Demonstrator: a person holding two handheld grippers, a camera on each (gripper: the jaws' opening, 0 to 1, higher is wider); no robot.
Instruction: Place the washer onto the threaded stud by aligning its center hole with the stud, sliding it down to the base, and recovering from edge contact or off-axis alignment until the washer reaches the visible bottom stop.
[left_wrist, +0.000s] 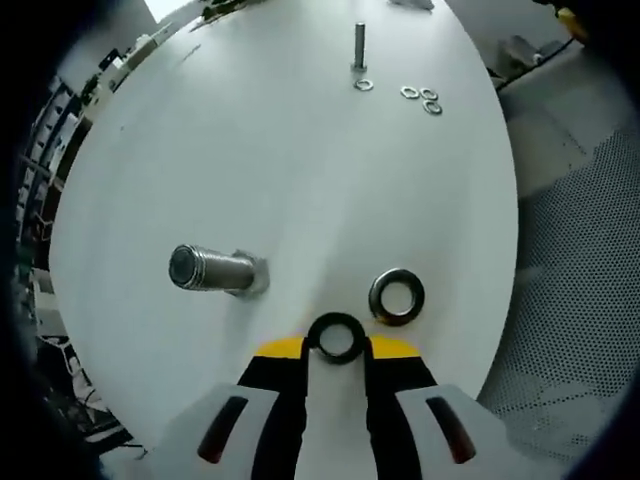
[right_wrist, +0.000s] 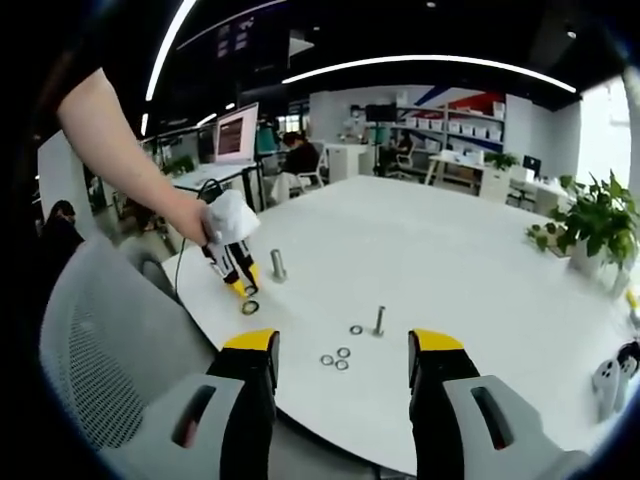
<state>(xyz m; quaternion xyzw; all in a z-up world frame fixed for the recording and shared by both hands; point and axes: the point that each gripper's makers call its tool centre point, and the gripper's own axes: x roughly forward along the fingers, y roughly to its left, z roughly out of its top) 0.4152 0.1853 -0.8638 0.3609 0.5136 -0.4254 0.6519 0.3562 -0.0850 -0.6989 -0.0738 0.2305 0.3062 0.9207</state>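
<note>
— Now, where's the washer?

— Clenched at the tips of my left gripper (left_wrist: 337, 345), a dark washer (left_wrist: 337, 337); the threaded stud (left_wrist: 212, 269) stands ahead and to the left, upright on the table (left_wrist: 300, 170). A second ring (left_wrist: 397, 296) lies just right.

— And the right gripper (right_wrist: 342, 358)?

— Released, jaws spread, well back from the stud; my left hand does this one.

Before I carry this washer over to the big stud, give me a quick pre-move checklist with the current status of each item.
1. Washer held at the left gripper tips: ok.
2. Large threaded stud standing upright on the white table, top free: ok.
3. Washer hole over the stud axis: not ok, it sits off to one side.
4. Spare large washer lying flat, off the stud: ok.
5. Right gripper open and away from the stud: ok.
6. Grip firmness on the washer: cannot tell.
</note>
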